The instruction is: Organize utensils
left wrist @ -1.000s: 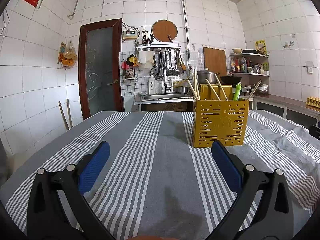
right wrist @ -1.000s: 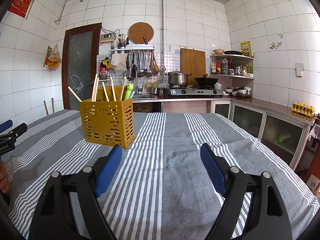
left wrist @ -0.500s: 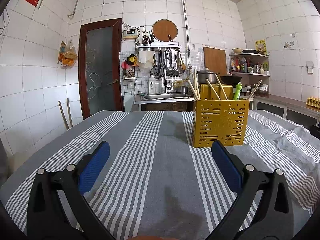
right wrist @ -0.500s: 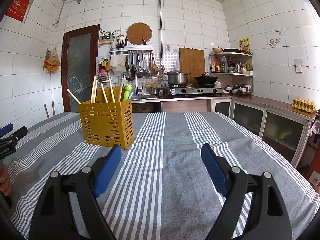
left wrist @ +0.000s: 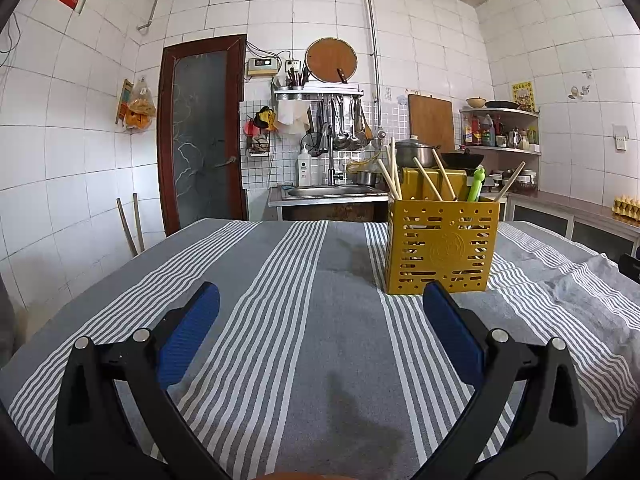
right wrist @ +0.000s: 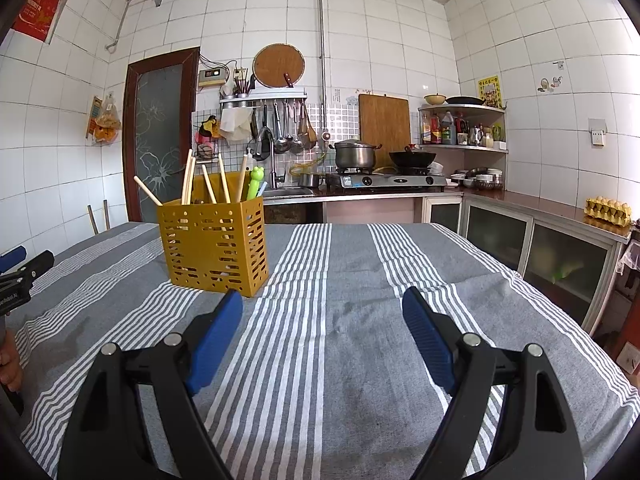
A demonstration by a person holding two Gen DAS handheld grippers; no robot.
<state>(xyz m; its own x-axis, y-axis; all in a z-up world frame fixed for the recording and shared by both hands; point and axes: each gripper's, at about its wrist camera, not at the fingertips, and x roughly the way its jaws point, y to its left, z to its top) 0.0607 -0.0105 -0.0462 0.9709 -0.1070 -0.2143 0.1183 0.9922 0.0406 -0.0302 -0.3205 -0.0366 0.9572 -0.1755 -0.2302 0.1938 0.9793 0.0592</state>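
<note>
A yellow perforated utensil holder (left wrist: 440,246) stands upright on the striped tablecloth, right of centre in the left wrist view and left of centre in the right wrist view (right wrist: 214,246). It holds several wooden chopsticks (right wrist: 188,178) and a green frog-topped utensil (right wrist: 255,182). My left gripper (left wrist: 322,300) is open and empty, near the table's front, short of the holder. My right gripper (right wrist: 322,308) is open and empty, to the right of the holder. The left gripper's tip shows at the left edge of the right wrist view (right wrist: 24,268).
The grey and white striped tablecloth (left wrist: 304,320) covers the table and is wrinkled at the right (left wrist: 584,292). Beyond the table are a sink (left wrist: 332,192), a stove with a pot (right wrist: 354,156), a counter with an egg tray (right wrist: 608,212) and a door (left wrist: 200,136).
The right wrist view has shifted slightly, so the holder sits a little lower and nearer. The left gripper has not moved. Both stay open.
</note>
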